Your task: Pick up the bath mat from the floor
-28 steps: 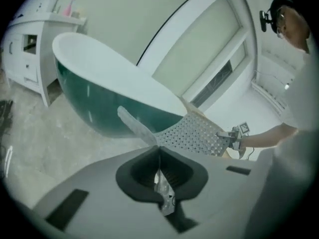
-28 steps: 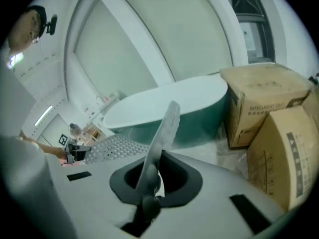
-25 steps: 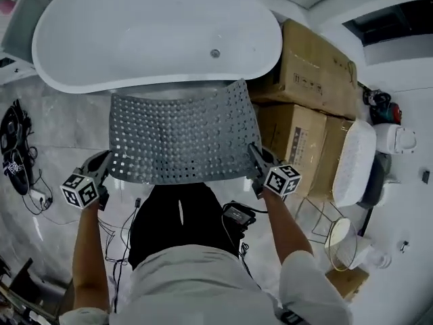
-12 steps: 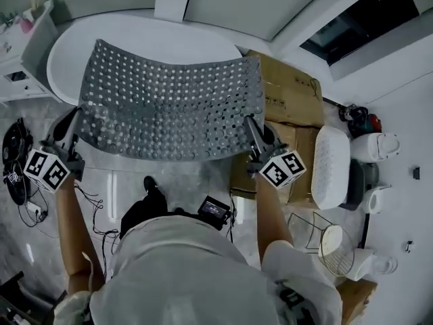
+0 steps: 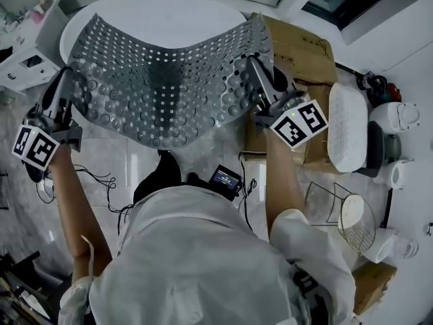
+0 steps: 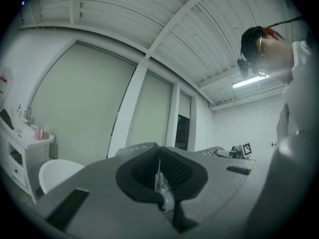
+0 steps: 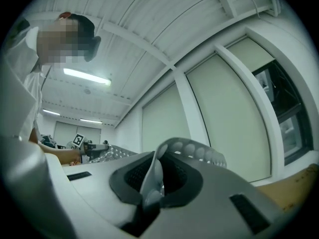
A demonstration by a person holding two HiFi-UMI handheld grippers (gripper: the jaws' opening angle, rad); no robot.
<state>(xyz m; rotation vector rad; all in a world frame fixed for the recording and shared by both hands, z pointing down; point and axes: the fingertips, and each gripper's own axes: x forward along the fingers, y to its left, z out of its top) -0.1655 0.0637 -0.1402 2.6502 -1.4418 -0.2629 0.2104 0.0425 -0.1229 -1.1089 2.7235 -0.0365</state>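
The grey bath mat (image 5: 169,80) hangs spread across the upper middle of the frame, in front of the white tub (image 5: 176,19). The left gripper (image 5: 70,83) is clamped on its left edge and the right gripper (image 5: 256,73) on its right. It sags mid-span, I think.

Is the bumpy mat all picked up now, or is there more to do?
Nearly finished. Done: the bath mat is off the floor, held up in front of the bathtub. In hand: the left tongs and right tongs are each shut on one end, and the middle sags. Left: nothing for the pick-up; where it goes next isn't shown.
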